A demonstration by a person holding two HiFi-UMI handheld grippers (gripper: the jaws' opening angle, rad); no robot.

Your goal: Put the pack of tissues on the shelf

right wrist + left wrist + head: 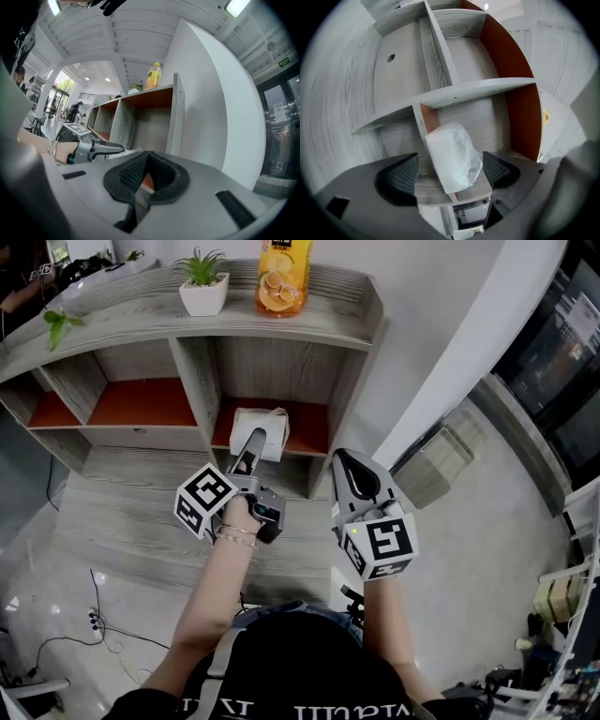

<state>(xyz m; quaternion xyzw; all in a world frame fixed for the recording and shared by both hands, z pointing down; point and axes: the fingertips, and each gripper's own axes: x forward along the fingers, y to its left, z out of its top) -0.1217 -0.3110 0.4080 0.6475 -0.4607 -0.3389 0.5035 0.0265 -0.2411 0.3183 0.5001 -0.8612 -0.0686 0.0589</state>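
The pack of tissues (452, 157) was left sitting on the shelf (478, 86) mid-frame, left tool (449, 172) spread wide around it. Tool was best backed straight out, wrapper unsnagged.

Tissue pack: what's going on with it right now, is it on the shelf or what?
A person with a claw in each hand stands at the grey wood-grain shelf unit. The white plastic-wrapped pack of tissues lies in its right-hand cubby, near the front edge. The left claw is open, with its pads either side of the pack and clear of it, so the pack rests on the board by itself. The right claw is shut and empty, held beside the shelf.
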